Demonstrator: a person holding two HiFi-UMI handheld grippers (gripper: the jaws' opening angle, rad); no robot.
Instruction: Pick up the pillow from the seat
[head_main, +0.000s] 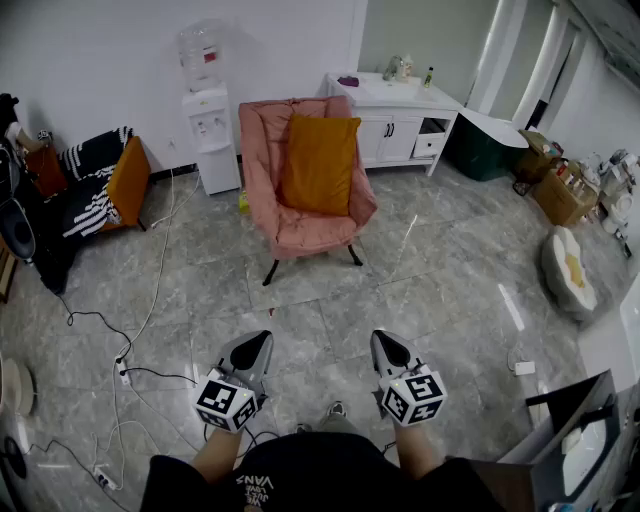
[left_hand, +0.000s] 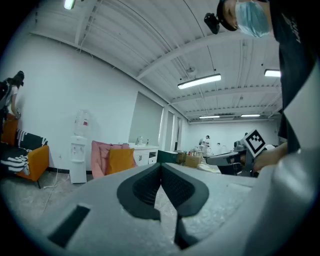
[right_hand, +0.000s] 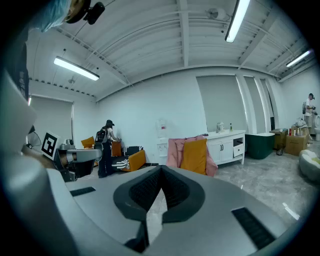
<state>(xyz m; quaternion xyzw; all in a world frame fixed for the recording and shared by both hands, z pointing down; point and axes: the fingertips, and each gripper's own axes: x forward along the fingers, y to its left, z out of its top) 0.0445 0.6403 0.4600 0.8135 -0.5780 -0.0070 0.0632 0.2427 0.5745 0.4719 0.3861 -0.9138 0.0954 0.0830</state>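
We hold left gripper (head_main: 257, 342) and right gripper (head_main: 386, 343) shut, empty. Tiled floor (head_main: 420, 290) lies between them and the pillow (head_main: 318, 152) on the armchair (head_main: 305, 232), beside a water dispenser (head_main: 211, 135).

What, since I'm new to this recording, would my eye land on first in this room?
The orange pillow stands upright against the back of the pink armchair, at the far middle of the floor between a water dispenser and a white cabinet. Close to the camera, the left gripper and right gripper point toward it, both shut and empty, well short of the armchair.
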